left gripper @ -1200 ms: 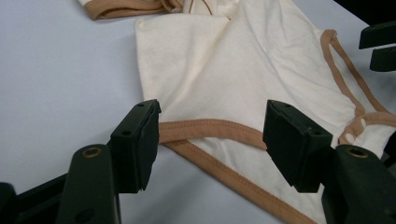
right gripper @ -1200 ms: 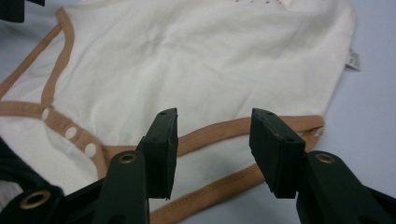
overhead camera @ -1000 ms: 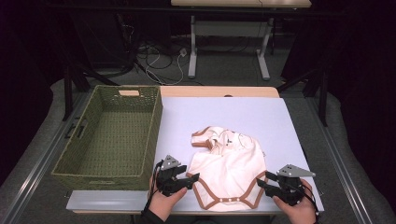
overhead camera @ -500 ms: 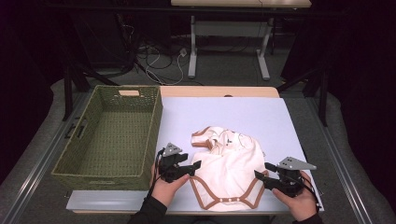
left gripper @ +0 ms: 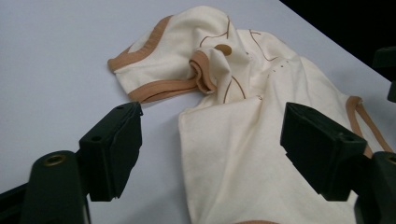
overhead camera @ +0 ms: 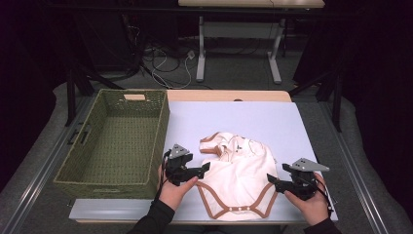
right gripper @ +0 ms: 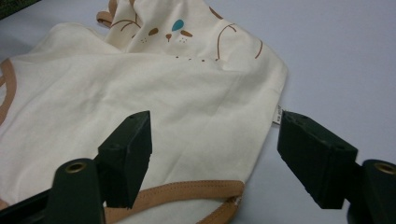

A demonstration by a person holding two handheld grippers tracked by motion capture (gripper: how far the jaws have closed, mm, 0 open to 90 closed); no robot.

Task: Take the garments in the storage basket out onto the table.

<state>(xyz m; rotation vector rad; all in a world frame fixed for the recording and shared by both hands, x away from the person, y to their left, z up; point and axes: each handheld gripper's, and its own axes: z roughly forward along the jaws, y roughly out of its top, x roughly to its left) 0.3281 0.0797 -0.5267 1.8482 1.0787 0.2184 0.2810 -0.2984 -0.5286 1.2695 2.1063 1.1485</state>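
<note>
A cream baby bodysuit (overhead camera: pixel 241 168) with tan trim lies flat on the pale table (overhead camera: pixel 243 117), its leg end toward the front edge. My left gripper (overhead camera: pixel 204 169) is at the bodysuit's left side, and its jaws have just been opening. In the left gripper view, the left gripper (left gripper: pixel 212 116) stands open over the bodysuit (left gripper: pixel 243 140), pads off the cloth. My right gripper (overhead camera: pixel 272 183) is at the right lower side, and its jaws have also just been opening. In the right gripper view, the right gripper (right gripper: pixel 215 121) stands open over the bodysuit's (right gripper: pixel 163 93) hem without pressing it.
A green woven basket (overhead camera: pixel 160 131) stands on the table's left part, close to my left hand. Beyond the table's far edge are desk legs (overhead camera: pixel 200 53) and cables on the floor. The table's right edge is just past my right hand.
Both grippers' jaws stand wider than before. Both hands have shifted a little away from the table's front edge. The bodysuit lies as it did.
</note>
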